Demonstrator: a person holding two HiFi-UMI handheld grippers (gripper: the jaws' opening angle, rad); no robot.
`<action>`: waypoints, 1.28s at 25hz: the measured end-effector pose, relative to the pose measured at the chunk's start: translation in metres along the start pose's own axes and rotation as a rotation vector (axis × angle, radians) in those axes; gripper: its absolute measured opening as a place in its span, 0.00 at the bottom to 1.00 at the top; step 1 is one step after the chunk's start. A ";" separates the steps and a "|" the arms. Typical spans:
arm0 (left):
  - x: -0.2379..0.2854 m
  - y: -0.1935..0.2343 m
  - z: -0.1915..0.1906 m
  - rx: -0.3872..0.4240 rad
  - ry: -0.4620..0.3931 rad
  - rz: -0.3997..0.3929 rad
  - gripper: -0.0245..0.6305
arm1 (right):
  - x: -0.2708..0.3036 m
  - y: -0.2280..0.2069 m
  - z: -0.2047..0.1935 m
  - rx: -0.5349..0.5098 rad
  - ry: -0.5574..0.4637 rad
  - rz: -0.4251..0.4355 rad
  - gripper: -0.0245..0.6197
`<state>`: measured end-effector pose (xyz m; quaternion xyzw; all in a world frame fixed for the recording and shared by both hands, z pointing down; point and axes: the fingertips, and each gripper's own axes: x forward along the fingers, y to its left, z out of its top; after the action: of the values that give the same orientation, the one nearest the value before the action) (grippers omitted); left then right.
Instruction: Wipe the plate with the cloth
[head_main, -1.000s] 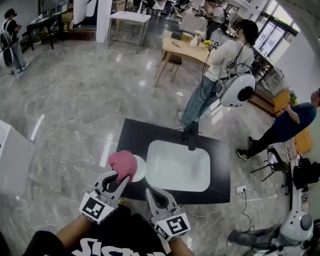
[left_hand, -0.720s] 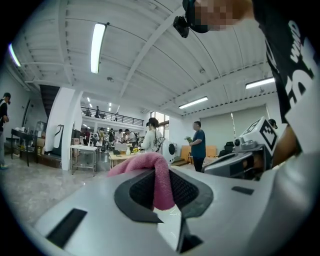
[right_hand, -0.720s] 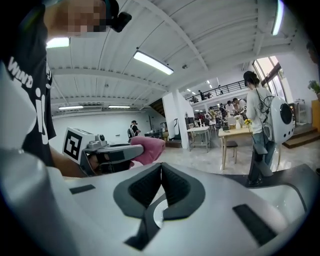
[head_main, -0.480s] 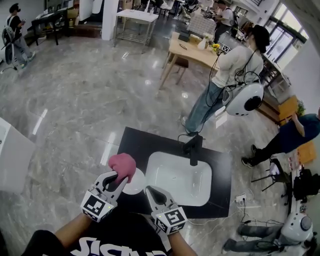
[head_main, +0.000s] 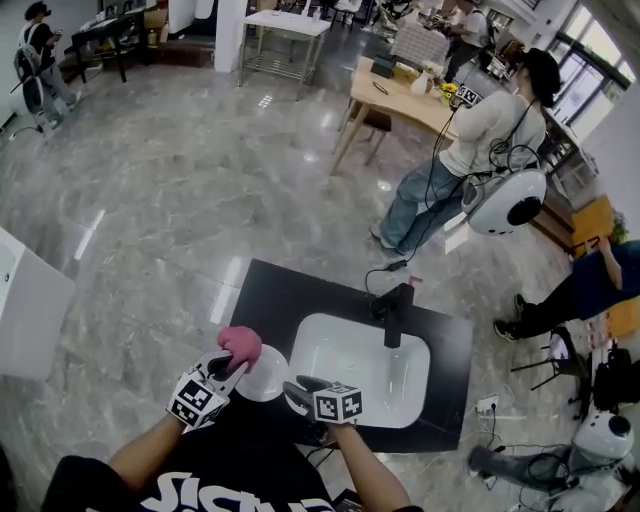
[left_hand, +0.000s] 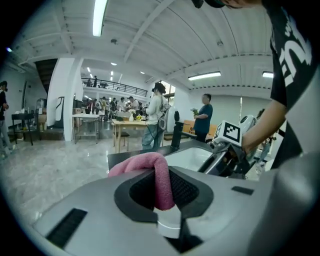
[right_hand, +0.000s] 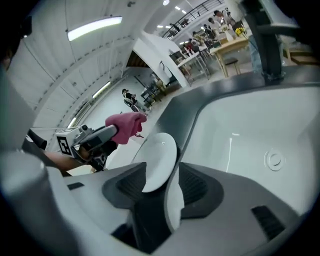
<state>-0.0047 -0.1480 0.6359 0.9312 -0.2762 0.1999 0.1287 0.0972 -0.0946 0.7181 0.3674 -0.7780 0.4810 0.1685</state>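
Left gripper (head_main: 226, 368) is clamped on the pink cloth (left_hand: 159, 176): a fold is pinched between its pads and the rest bunches out past the tips. Right gripper (head_main: 295, 388) has its jaws opening, with the rim of the white plate (right_hand: 160, 159) standing between them. The pads sit off the plate on both sides, so there's no grip on it. In the head view the plate sits on the black counter (head_main: 290, 300) at 9 o'clock of the white sink (head_main: 395, 390), just beside the basin edge. The right gripper comes onto the plate from its 4 o'clock side and the left gripper from its 8 o'clock side. The cloth is at the plate's 10 o'clock rim. In the right gripper view it looks slightly apart from the plate, and I can't tell whether they touch. Black faucet (head_main: 394, 315) stands at 12 o'clock of the sink. Both grippers are close together at the counter's near edge, at 6 o'clock of the frame, with the person's forearms and black shirt (head_main: 230, 470) below them. Grey marble floor (head_main: 180, 180) surrounds the counter. At 1 o'clock of the counter a person in a white top (head_main: 485, 125) stands by a wooden table (head_main: 400, 100). More people are further off at 11 and 3 o'clock, too small for detail.
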 end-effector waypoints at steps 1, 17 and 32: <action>0.005 0.003 -0.010 0.005 0.022 -0.002 0.12 | 0.005 -0.004 -0.002 0.009 0.016 0.008 0.34; 0.046 0.001 -0.056 -0.007 0.154 -0.075 0.12 | 0.036 -0.009 -0.006 0.107 0.089 0.094 0.16; 0.031 0.007 -0.031 -0.018 0.082 -0.052 0.12 | 0.022 0.009 0.023 0.299 -0.062 0.223 0.08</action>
<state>0.0053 -0.1572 0.6780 0.9279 -0.2481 0.2321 0.1533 0.0782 -0.1215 0.7146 0.3145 -0.7385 0.5954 0.0339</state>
